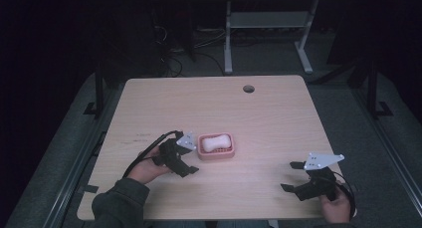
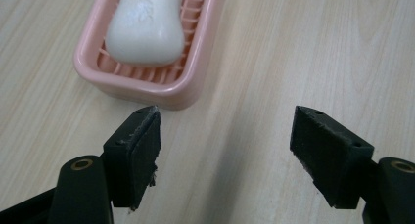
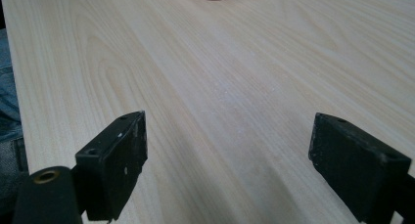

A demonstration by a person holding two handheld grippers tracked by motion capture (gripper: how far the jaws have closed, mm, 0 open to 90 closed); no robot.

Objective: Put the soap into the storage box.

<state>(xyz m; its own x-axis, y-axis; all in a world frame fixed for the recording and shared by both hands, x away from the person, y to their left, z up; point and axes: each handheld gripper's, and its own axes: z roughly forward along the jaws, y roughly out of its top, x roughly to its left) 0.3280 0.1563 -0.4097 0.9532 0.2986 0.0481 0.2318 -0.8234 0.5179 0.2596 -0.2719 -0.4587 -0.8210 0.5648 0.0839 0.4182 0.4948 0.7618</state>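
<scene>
Left tongs [image 2: 225,136] released | right tongs [image 3: 227,160] released | ribbed pink soap dish [image 2: 193,77] | smooth white soap [image 2: 144,31]

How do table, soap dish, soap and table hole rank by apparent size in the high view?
1. Table
2. Soap dish
3. Soap
4. Table hole, farther from the camera, so possibly underrated.

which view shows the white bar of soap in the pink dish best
The left gripper view: the white bar of soap lies close and sharp in the pink ribbed plastic dish. The high view shows it small; the right gripper view shows just the dish's corner.
</scene>
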